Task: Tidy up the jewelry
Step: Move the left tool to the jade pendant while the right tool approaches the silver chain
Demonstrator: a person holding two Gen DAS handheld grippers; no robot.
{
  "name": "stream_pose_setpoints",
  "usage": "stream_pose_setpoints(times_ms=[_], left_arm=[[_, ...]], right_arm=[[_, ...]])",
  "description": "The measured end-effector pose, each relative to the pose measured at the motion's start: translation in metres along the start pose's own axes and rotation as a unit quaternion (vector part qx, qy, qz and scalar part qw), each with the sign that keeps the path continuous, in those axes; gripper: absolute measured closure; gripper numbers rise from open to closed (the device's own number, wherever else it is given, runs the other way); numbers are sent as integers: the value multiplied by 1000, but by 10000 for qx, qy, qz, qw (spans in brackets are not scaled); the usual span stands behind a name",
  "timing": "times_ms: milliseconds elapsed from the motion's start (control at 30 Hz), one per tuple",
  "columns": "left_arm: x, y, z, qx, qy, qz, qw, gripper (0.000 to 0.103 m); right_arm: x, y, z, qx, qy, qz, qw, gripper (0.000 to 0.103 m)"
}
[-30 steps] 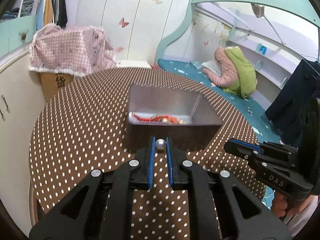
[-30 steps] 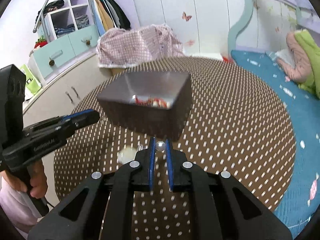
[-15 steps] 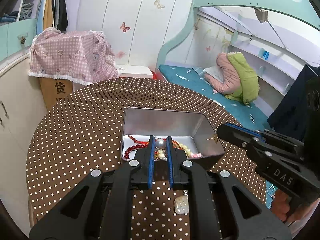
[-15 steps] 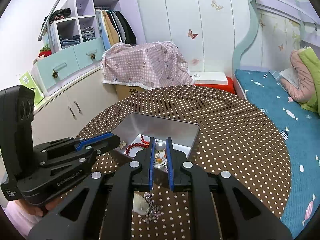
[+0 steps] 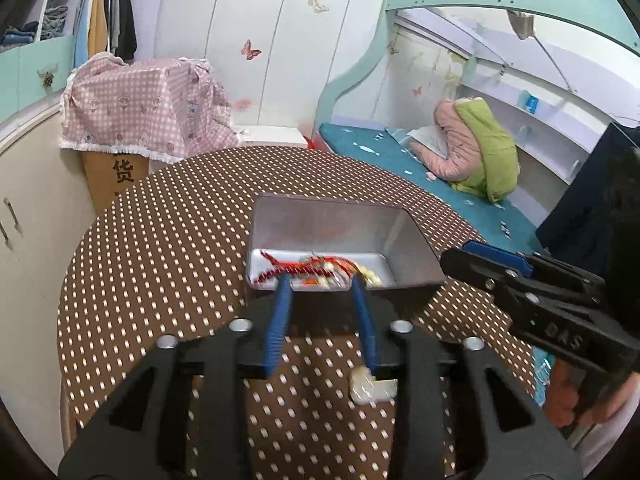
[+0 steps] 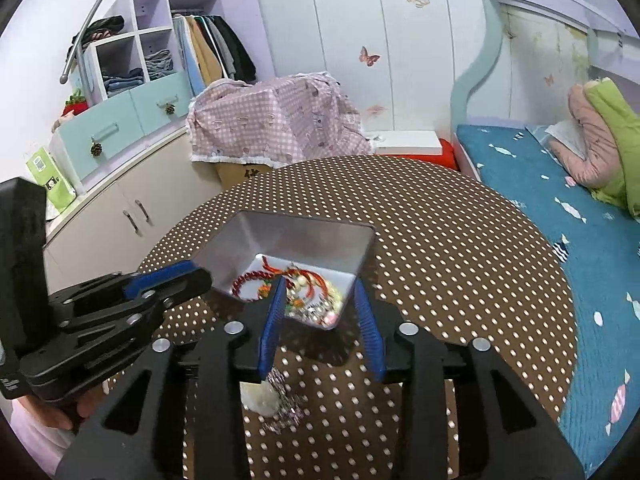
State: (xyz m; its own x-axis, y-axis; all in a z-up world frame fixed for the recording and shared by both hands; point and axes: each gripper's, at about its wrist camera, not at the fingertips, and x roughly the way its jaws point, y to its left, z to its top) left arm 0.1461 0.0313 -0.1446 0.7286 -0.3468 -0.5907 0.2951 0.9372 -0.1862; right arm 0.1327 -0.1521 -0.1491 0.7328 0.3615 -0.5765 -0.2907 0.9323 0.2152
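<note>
A silver metal tin [image 5: 332, 220] stands on the round brown dotted table [image 5: 160, 264]. It holds red bead bracelets [image 5: 288, 266] and other mixed jewelry [image 6: 308, 296]. My left gripper [image 5: 320, 280] is open and empty, fingertips at the tin's near rim. My right gripper [image 6: 318, 284] is open and empty, over the tin's near corner. A pale stone pendant [image 5: 370, 388] on a chain [image 6: 286, 404] lies on the table under both grippers, outside the tin. Each gripper shows in the other's view: the right one [image 5: 520, 280], the left one [image 6: 120, 304].
A pink checked cloth covers a cardboard box [image 6: 276, 120] behind the table. Cream cabinets [image 6: 120, 216] stand at the left. A bed with a teal cover [image 6: 560, 200] and a pink-green jacket [image 5: 476, 152] lies to the right.
Both grippers were shut on a silver-white bead; both have opened and the beads are gone from the fingers. Both cameras pulled back slightly from the tin.
</note>
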Motion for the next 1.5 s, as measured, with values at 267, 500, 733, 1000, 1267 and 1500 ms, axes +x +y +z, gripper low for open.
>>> stream_pose_setpoints(times_ms=[267, 500, 733, 1000, 1267, 1500], left_arm=[[-1, -13, -31, 68, 407, -37, 9991, 69], [16, -38, -52, 298, 755, -55, 9967, 52], [34, -43, -60, 301, 1021, 111, 9943, 52], [42, -47, -59, 366, 1027, 203, 9938, 42], [42, -58, -61, 476, 988, 266, 9936, 57], [38, -55, -65, 510, 1012, 417, 9927, 59]], right_arm=[[-12, -11, -23, 237, 156, -102, 9995, 61], [-8, -17, -41, 374, 498, -60, 9980, 59], [-5, -18, -52, 502, 640, 56, 9967, 59], [-3, -21, -55, 573, 691, 214, 9957, 59], [0, -30, -57, 654, 779, 125, 9947, 59], [1, -36, -60, 712, 854, 55, 9938, 59]])
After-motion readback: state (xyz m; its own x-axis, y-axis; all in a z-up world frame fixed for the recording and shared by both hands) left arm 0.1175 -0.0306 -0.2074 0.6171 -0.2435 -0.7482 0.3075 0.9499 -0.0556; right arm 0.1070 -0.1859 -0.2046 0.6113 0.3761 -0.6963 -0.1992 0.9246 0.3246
